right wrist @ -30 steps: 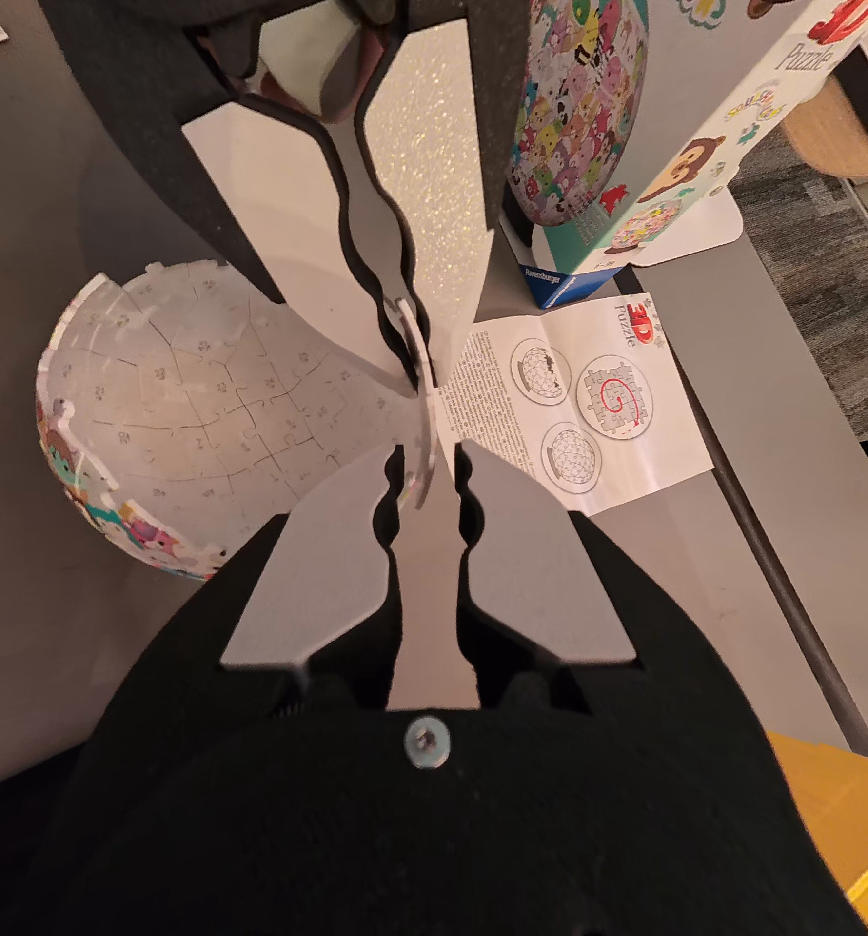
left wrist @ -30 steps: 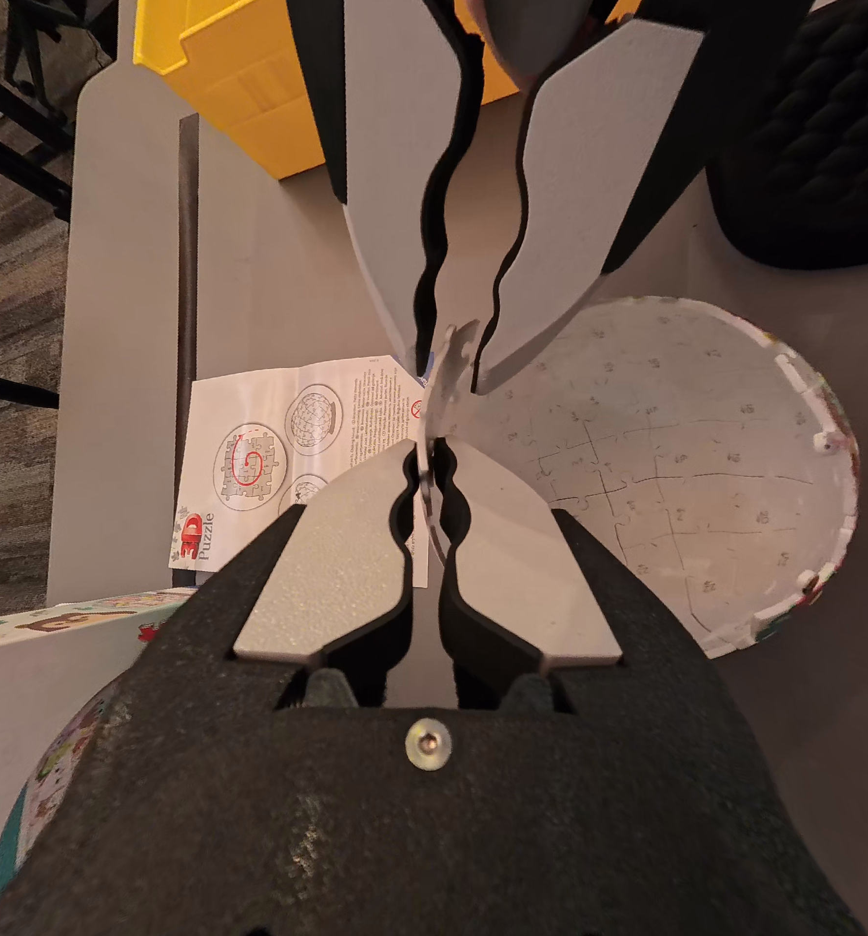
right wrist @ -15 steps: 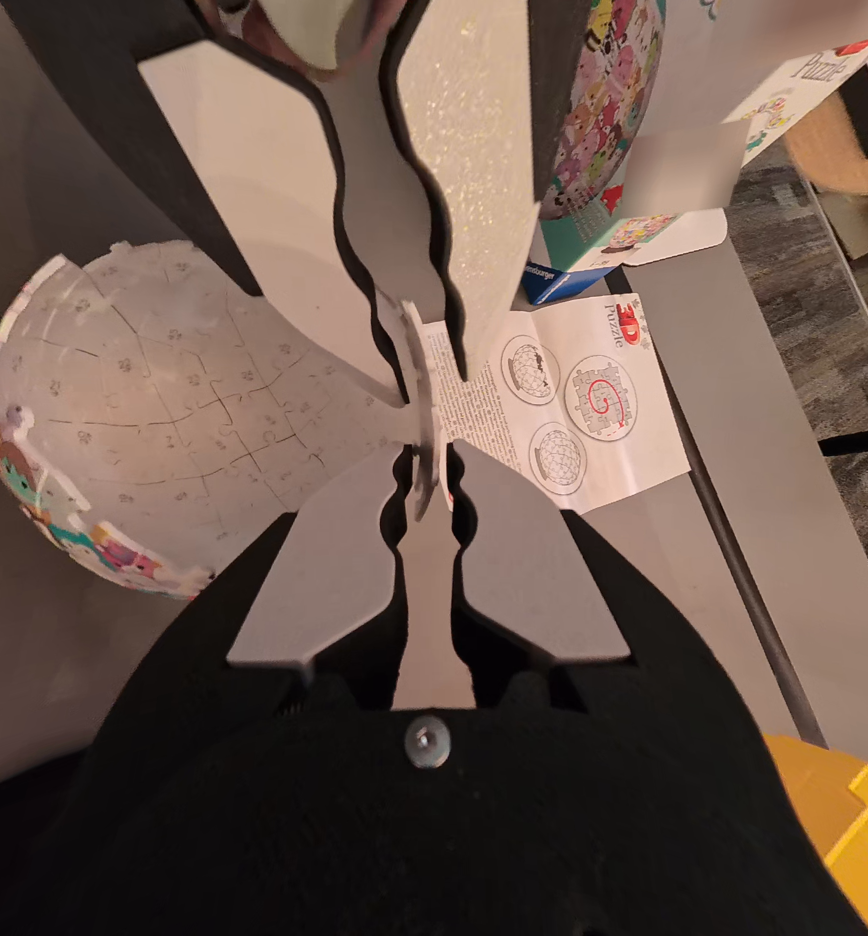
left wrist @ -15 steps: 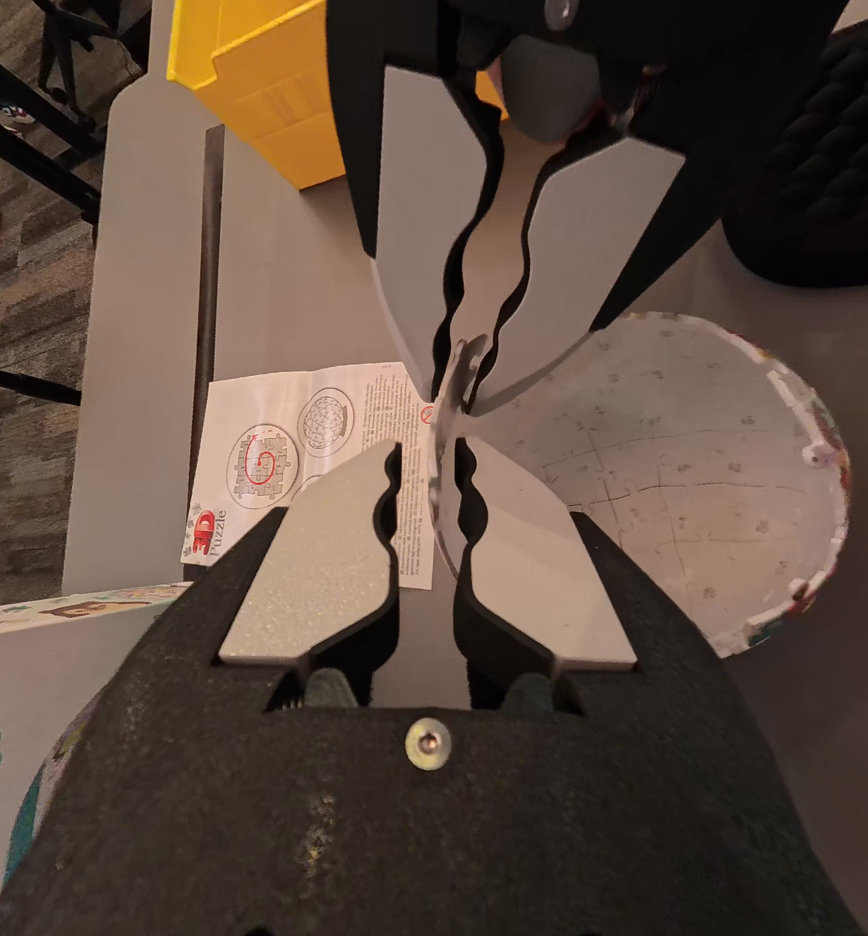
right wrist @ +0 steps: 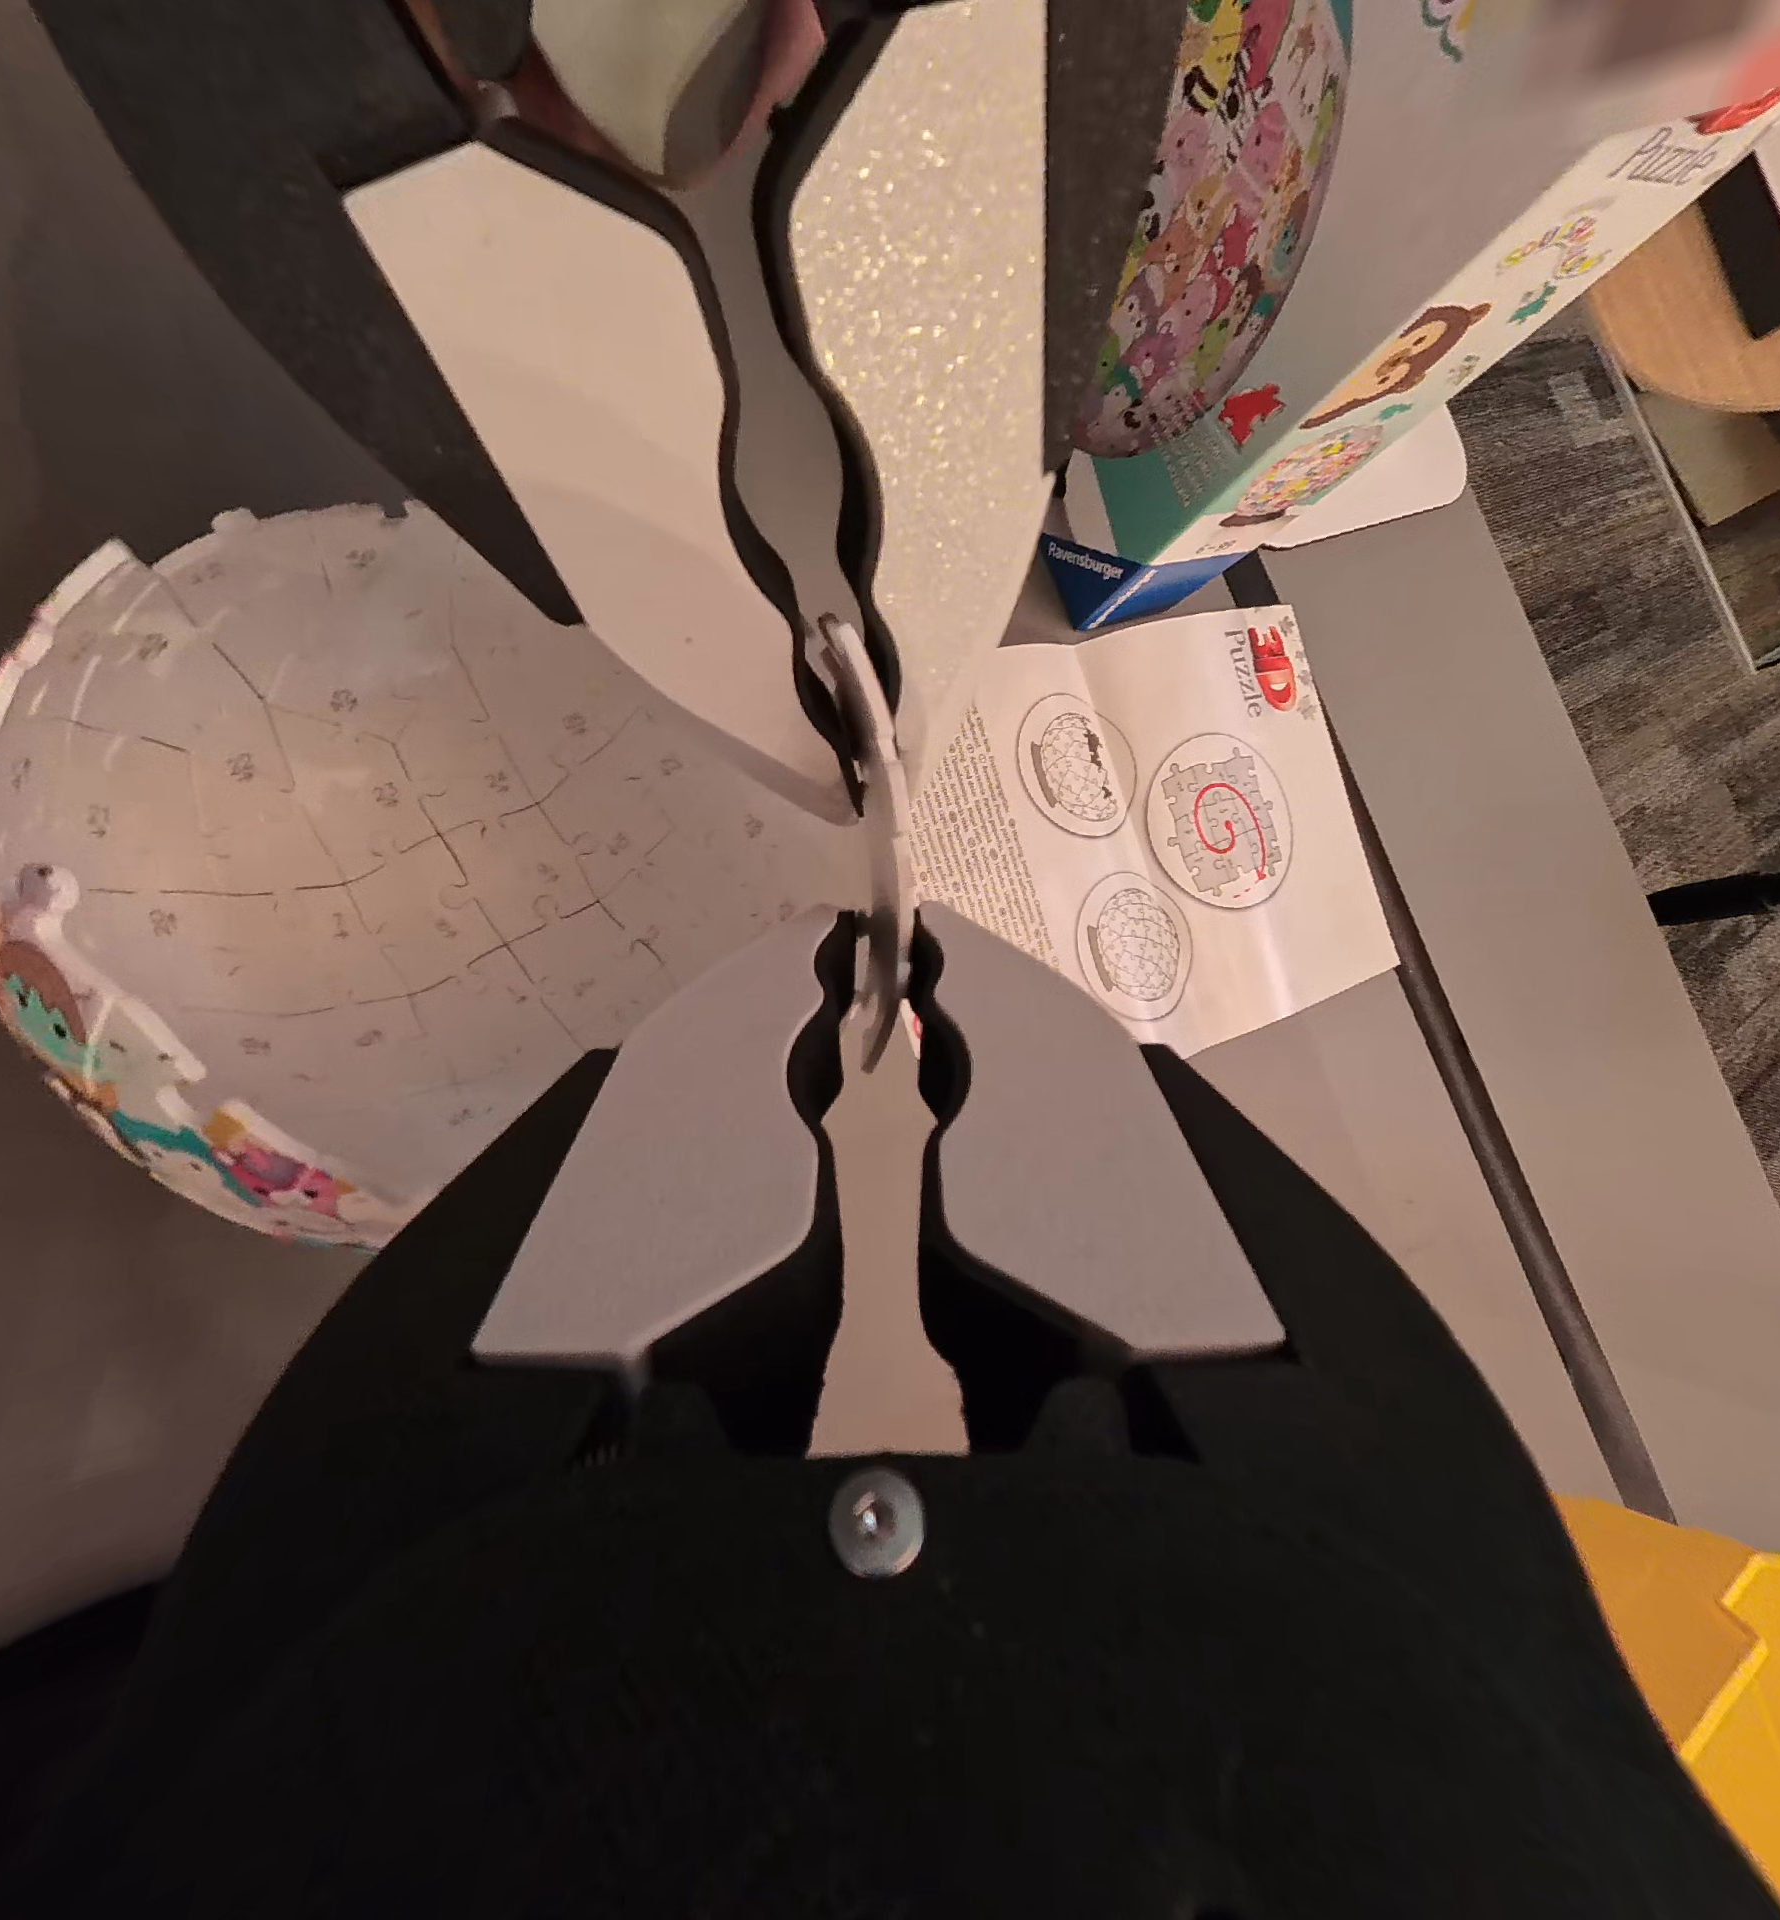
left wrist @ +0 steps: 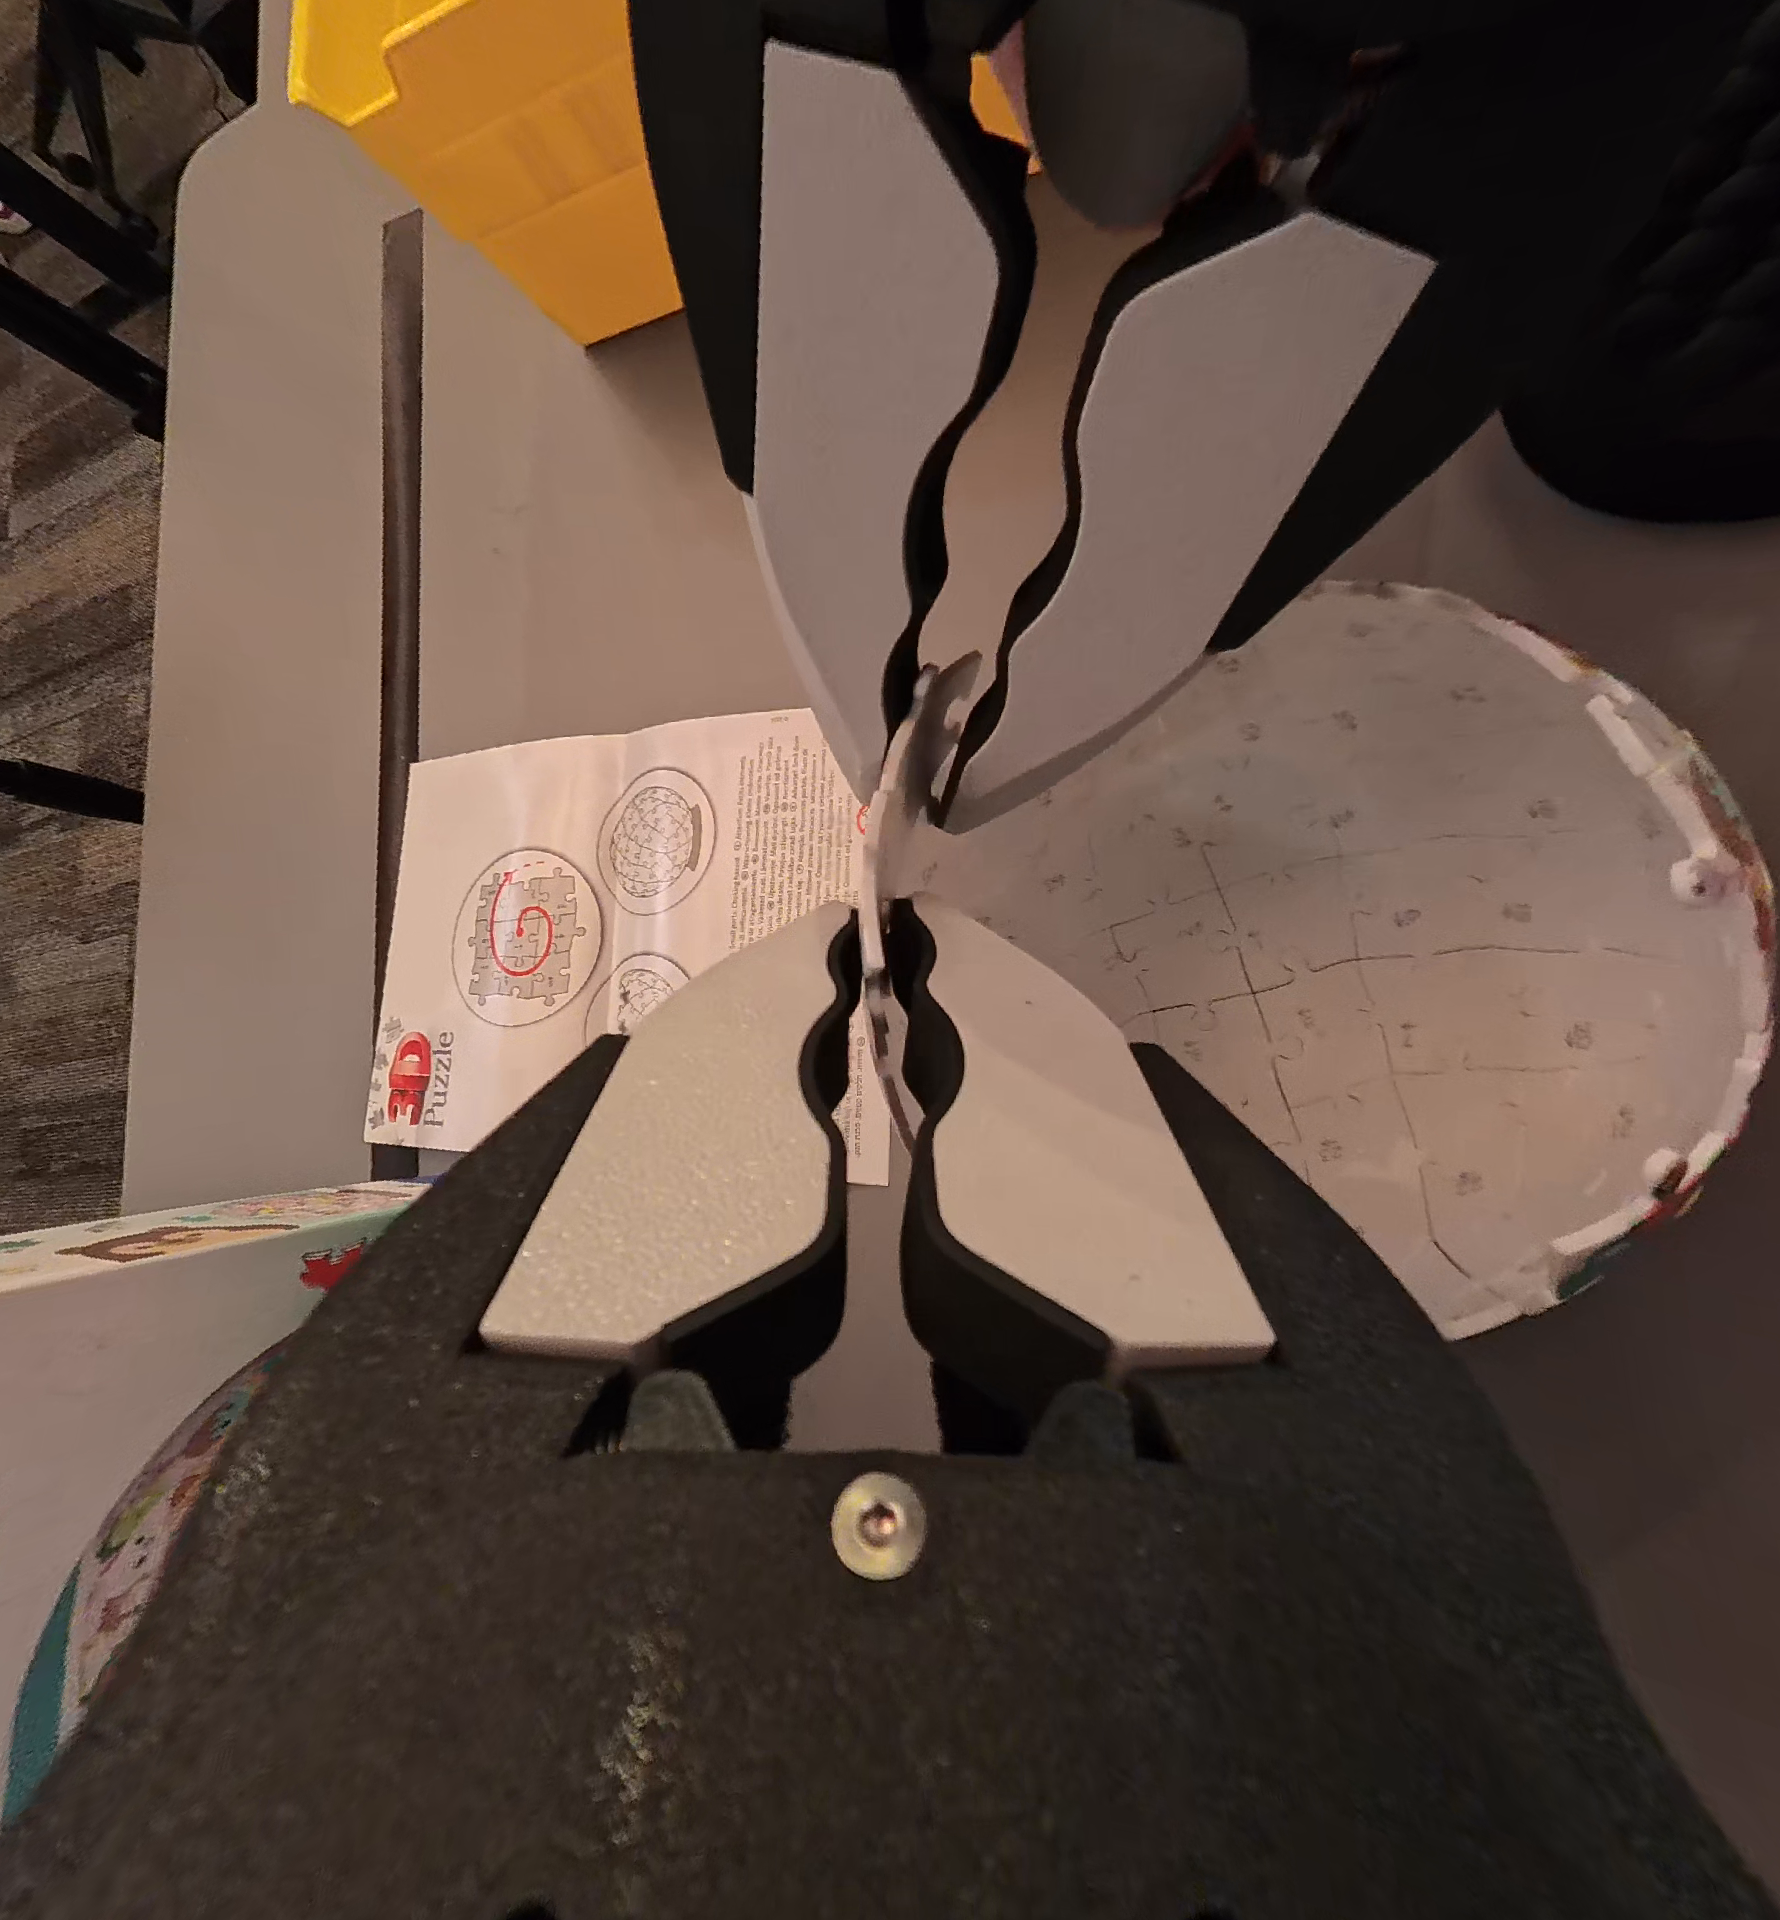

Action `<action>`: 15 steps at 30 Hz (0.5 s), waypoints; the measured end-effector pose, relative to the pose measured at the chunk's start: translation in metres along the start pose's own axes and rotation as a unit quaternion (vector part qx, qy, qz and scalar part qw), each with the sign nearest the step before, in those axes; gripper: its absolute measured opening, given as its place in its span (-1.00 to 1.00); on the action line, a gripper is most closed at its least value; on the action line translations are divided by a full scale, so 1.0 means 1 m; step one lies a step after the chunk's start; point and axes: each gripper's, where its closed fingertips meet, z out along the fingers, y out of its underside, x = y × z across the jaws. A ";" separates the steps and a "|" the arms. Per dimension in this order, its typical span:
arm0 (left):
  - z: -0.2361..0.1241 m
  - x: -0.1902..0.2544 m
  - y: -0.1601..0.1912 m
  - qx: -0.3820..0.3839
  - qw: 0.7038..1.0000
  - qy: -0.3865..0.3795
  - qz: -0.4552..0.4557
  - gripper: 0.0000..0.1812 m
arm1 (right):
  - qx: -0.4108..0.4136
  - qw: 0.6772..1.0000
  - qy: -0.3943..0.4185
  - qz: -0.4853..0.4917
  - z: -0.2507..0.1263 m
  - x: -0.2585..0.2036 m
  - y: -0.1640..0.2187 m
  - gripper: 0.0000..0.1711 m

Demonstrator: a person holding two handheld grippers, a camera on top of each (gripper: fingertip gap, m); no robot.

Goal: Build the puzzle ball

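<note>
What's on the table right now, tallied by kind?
Grippers: 2, the left gripper and the right gripper
Loose curved puzzle pieces held between them: 2
Half-built puzzle ball: 1
Instruction sheet: 1
Puzzle box: 1
Yellow bin: 1
Total: 8

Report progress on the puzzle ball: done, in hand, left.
Done: a half shell of joined pieces lies open on the table. In hand: the left gripper and right gripper hold curved pieces edge to edge above it, apparently mating them. Left: the shell's rim is jagged and the upper half is missing.
</note>
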 end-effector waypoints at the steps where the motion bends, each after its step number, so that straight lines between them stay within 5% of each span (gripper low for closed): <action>1: 0.000 0.000 0.000 0.000 1.000 -0.001 0.003 -0.95 | 0.000 1.000 0.001 -0.001 0.000 0.000 0.000 -0.89; 15: 0.001 -0.001 -0.001 0.004 1.000 -0.006 0.009 -0.96 | 0.007 1.000 0.016 0.013 0.003 0.003 -0.004 -0.87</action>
